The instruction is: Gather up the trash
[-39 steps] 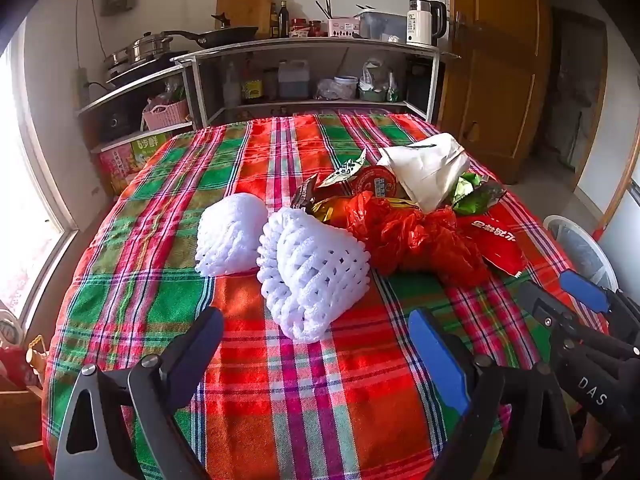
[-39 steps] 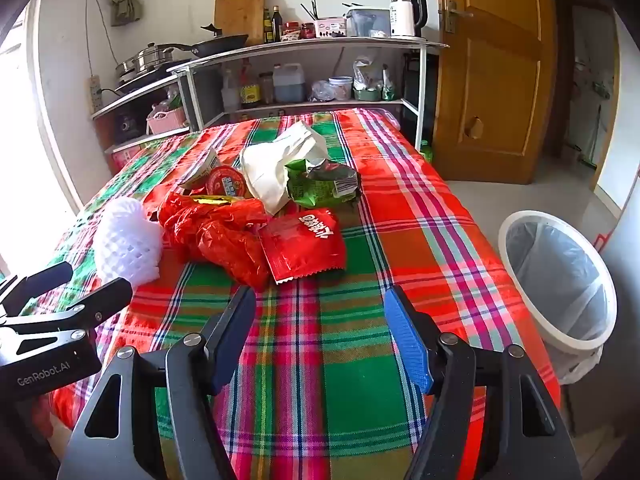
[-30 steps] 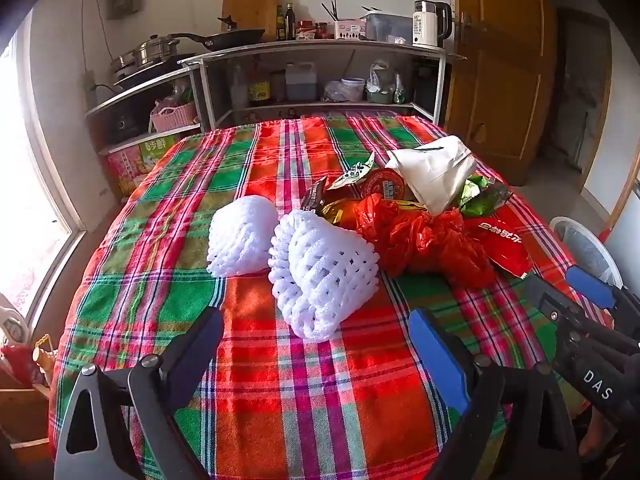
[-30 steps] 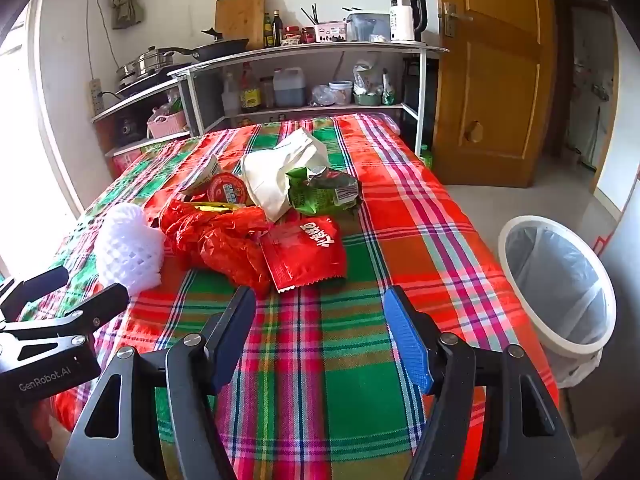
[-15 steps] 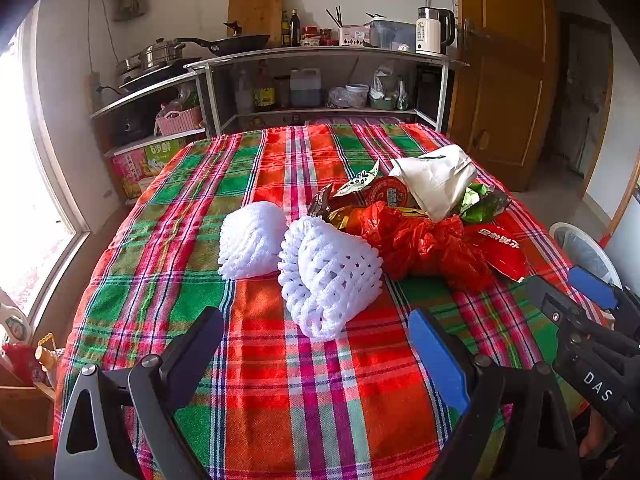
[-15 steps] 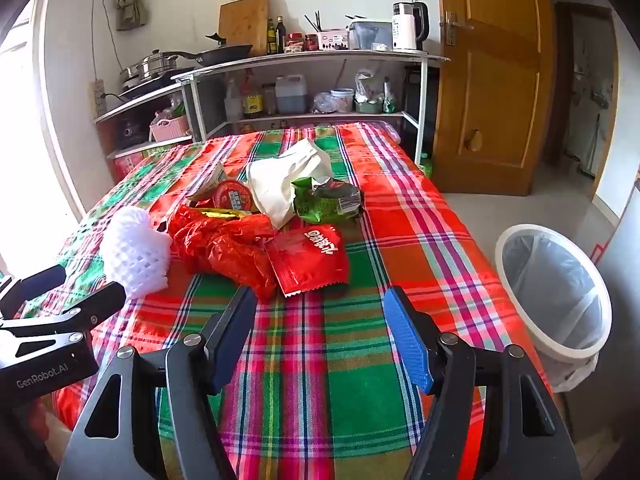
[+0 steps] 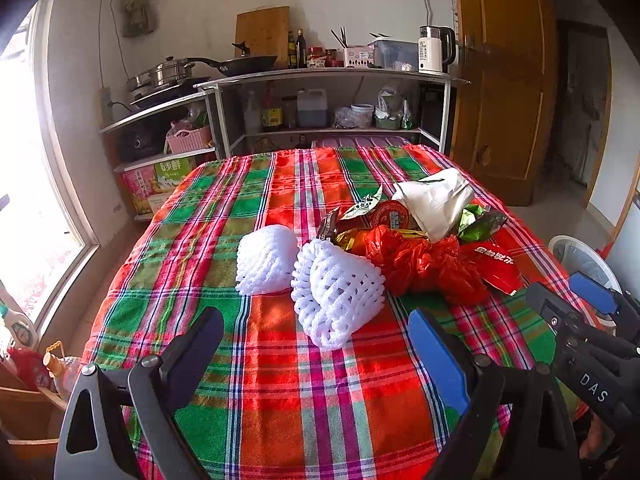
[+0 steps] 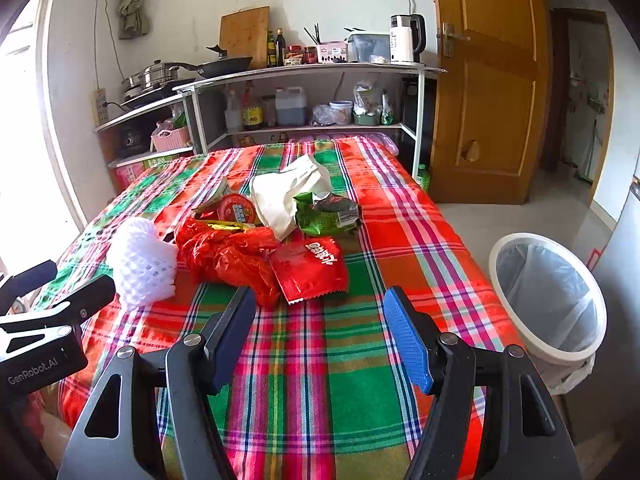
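Trash lies in a pile on the plaid tablecloth: two white foam fruit nets, a crumpled red plastic bag, a red snack packet, a green wrapper, a white paper bag and a round red lid. My left gripper is open and empty, short of the nearer foam net. My right gripper is open and empty, just short of the red snack packet. A white lined trash bin stands on the floor right of the table.
Metal kitchen shelves with pans, bottles and a kettle stand behind the table. A wooden door is at the right. A bright window is at the left, with bottles below it.
Both views have drawn back and risen slightly, so the table and trash look a little farther and lower. The trash has not moved. Both grippers stay open.
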`<state>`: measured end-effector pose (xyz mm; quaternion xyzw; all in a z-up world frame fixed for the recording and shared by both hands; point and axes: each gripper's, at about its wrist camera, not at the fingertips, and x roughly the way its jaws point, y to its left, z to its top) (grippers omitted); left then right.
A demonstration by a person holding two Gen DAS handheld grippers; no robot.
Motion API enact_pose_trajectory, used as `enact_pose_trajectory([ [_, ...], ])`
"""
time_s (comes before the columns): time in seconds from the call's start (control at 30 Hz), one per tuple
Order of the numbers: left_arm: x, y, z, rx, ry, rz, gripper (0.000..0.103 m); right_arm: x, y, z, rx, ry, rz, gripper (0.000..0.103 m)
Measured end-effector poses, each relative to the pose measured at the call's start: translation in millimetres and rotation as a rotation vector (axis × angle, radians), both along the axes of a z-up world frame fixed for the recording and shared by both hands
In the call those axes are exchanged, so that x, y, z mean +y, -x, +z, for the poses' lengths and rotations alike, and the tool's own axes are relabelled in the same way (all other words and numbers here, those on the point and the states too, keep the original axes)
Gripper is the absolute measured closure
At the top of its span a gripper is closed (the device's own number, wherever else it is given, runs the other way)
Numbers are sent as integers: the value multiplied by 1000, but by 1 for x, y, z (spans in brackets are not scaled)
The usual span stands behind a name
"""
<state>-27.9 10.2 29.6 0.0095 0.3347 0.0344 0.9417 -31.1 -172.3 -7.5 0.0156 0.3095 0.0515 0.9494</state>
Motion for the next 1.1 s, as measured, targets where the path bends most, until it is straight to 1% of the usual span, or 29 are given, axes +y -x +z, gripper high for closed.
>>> enact_pose_trajectory([
  [1.1, 3, 4, 0, -1, 6, 5, 8, 2, 1, 0, -5, 2, -2, 36],
])
